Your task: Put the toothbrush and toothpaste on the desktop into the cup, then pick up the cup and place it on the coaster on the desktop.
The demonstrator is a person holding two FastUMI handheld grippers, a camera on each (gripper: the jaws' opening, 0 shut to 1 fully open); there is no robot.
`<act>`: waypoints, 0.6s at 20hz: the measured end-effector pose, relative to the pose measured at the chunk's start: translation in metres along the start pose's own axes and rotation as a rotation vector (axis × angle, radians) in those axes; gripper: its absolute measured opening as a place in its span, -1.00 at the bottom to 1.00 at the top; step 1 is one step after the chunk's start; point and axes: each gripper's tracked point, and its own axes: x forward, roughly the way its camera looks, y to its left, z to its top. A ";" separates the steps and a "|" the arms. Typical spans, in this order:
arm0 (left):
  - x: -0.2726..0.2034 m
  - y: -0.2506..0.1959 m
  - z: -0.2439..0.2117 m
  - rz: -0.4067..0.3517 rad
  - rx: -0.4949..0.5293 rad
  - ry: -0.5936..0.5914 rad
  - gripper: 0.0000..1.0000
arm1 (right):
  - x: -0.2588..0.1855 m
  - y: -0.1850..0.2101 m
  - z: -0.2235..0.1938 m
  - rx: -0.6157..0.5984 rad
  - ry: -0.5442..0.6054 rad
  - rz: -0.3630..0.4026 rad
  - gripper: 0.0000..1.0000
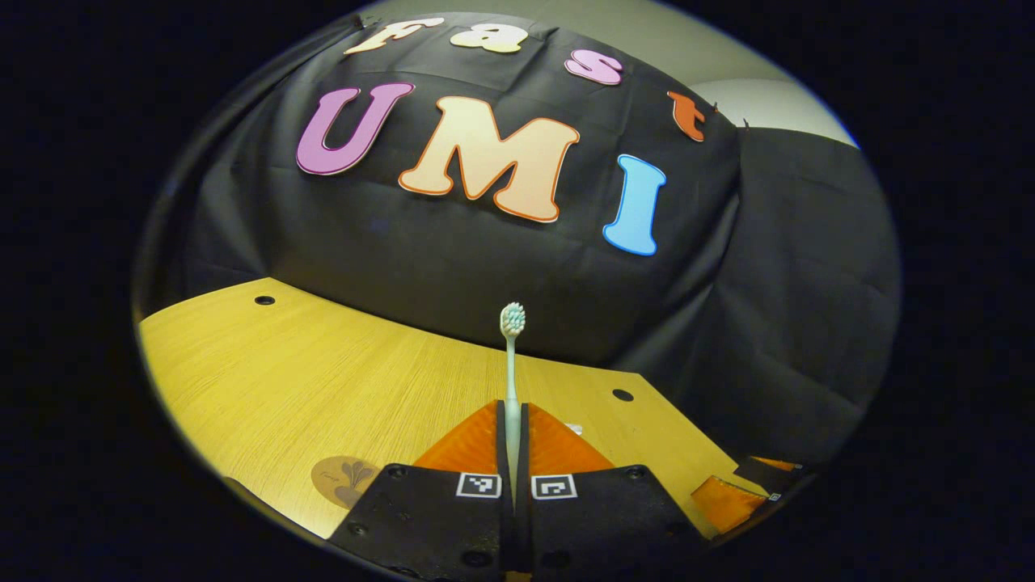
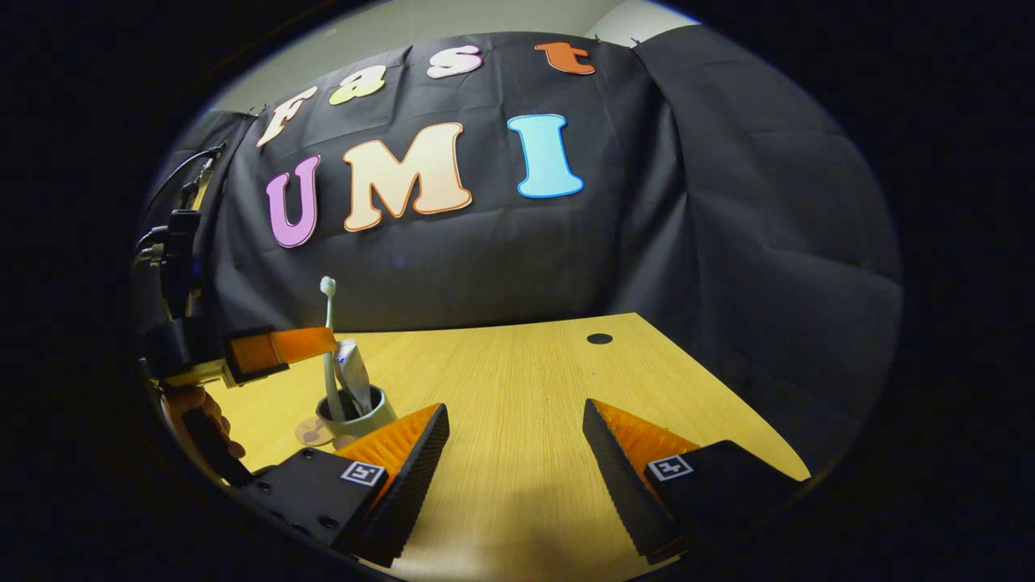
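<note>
My left gripper is shut on the pale toothbrush, which stands upright with its bristle head on top. In the right gripper view the left gripper holds the toothbrush by its shaft, and the lower end reaches down into the light cup. The toothpaste tube stands in the same cup. A round brown coaster lies on the desktop just left of the cup, and also appears as the coaster at lower left. My right gripper is open over bare wood, to the right of the cup.
The wooden desktop has round cable holes near its back edge. Black cloth walls close the back and right. A hand holds the left gripper's handle at the far left. The right gripper's finger pokes in at lower right.
</note>
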 end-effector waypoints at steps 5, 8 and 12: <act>-0.003 -0.001 -0.005 0.000 0.012 0.007 -1.00 | -0.001 0.006 -0.009 -0.006 0.027 0.017 1.00; -0.008 -0.002 -0.003 0.002 0.034 0.005 -0.92 | 0.001 0.008 -0.007 0.000 0.024 0.021 1.00; -0.017 -0.007 -0.005 -0.025 0.015 0.019 -0.59 | 0.004 0.012 -0.004 0.002 0.023 0.027 1.00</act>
